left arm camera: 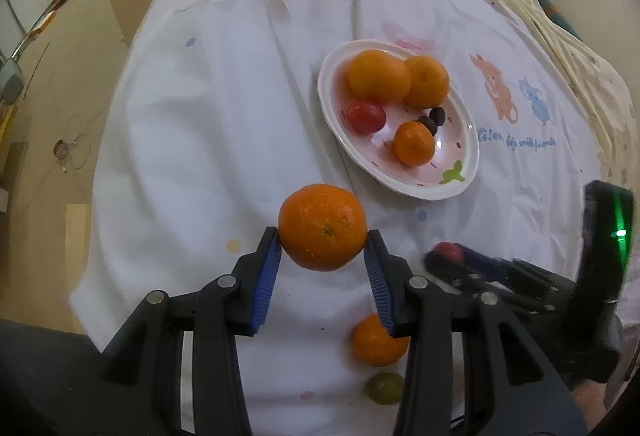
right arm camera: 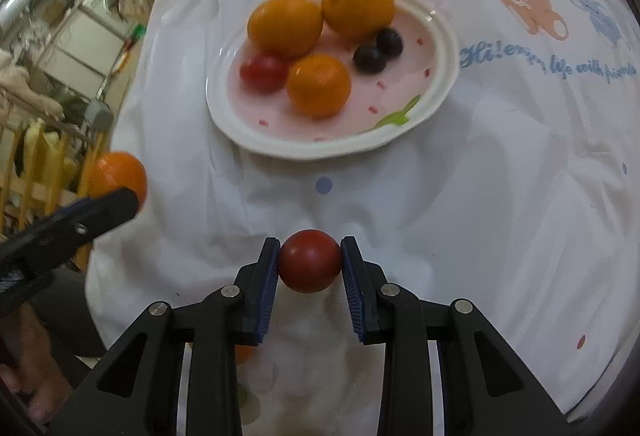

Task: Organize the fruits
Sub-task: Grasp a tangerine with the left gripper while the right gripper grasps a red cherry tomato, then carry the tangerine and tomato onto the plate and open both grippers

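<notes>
While the left gripper [left arm camera: 323, 250] has its blue-padded fingers [left arm camera: 267, 276] clamped on either side of a large orange [left arm camera: 322, 227], the right gripper [right arm camera: 310, 264] has its own fingers [right arm camera: 267, 278] pressed against a small red tomato [right arm camera: 310, 261], both pads touching its sides. That orange is round and bright, with a pebbled, slightly glossy skin and a small dark stem scar facing the camera; the tomato is smooth, deep red and dully shiny. Both fruits sit near the front of a counter draped in a white cloth [left arm camera: 224, 108] printed with pastel dots, cartoon animals and blue script. Farther back on the cloth stands an oval white plate [right arm camera: 256, 140] with a pink, speckled centre and a green leaf mark. On it lie two larger oranges [right arm camera: 286, 25] touching each other, a smaller orange [right arm camera: 319, 85], a second red tomato [right arm camera: 263, 72] just beside it, and two dark, nearly black berries [right arm camera: 370, 58]. In the left wrist view another small orange [left arm camera: 374, 342] and a greenish grape [left arm camera: 383, 388] rest on the cloth near the front edge, partly hidden behind the fingers.
</notes>
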### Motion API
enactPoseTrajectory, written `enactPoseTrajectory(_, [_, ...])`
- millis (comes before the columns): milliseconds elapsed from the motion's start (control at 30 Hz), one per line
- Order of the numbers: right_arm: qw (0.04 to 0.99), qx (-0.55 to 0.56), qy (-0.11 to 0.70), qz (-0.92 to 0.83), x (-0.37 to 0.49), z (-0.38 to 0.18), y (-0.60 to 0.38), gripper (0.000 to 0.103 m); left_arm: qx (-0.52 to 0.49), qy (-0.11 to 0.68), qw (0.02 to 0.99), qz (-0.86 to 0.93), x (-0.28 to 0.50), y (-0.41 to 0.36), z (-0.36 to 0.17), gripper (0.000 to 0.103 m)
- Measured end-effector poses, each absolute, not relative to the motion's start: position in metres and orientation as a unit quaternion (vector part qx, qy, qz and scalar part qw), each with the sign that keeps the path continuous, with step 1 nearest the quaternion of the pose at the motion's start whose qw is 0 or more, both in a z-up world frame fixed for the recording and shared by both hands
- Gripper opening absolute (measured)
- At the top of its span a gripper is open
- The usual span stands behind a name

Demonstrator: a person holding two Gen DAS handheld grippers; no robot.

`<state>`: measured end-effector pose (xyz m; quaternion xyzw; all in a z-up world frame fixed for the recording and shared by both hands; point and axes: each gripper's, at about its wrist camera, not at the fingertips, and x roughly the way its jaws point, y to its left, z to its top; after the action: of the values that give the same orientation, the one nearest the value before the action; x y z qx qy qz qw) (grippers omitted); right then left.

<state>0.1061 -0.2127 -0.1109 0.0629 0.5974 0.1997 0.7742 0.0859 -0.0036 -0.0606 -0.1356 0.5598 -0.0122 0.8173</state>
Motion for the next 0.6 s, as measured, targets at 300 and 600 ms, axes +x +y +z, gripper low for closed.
enactPoseTrajectory(300, [0.815,0.114,0.534,0.195,0.111,-0.063,-0.258,0.033,-0.120,0.534,0.837,-0.021,0.091,-0.007,-0.037,0.038])
enactPoseTrajectory(600, [0.831,0.134,0.500,0.201,0.153,-0.032,-0.273,0.033,-0.087,0.512,0.853,-0.051,0.127,-0.018,0.003,0.039])
